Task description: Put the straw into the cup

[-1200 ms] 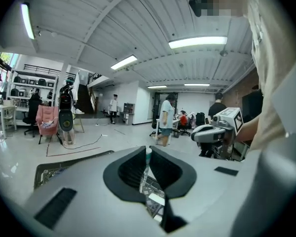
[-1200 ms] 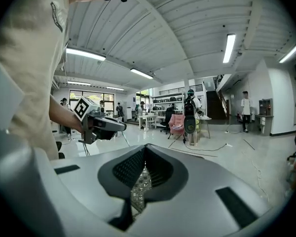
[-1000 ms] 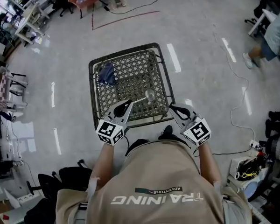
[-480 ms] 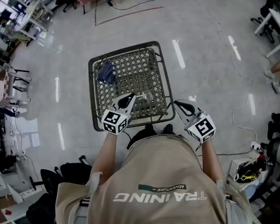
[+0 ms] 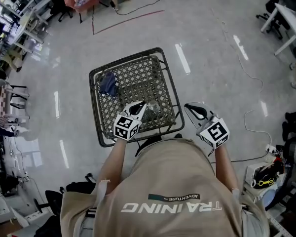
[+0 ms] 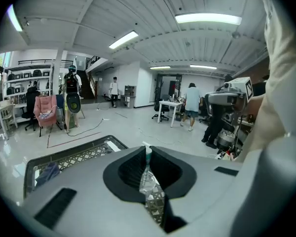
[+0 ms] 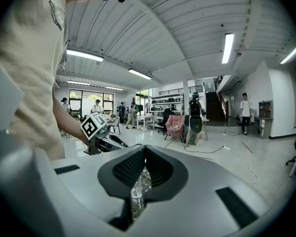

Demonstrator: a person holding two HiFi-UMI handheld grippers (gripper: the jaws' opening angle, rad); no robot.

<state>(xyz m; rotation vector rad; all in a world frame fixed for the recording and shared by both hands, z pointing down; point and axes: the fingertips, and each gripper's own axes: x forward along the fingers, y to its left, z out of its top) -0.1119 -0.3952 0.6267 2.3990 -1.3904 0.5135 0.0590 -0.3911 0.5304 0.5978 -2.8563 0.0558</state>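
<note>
The mesh worktop [image 5: 135,80] carries a blue cloth [image 5: 107,83] at its far left corner. The left gripper [image 5: 139,106] hangs over the worktop's near edge, jaws closed on the straw [image 6: 147,154]. The right gripper [image 5: 191,107] is just off the worktop's right side, jaws shut and empty. The clear cup [image 5: 154,107] stands on the worktop near its front edge.

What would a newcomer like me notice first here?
Two tools with black-and-white marker cubes: the left tool over the near edge of a black mesh table, the right tool off its right side. The left tool pinches a straw; a blue cloth lies at the table's far left corner.
</note>
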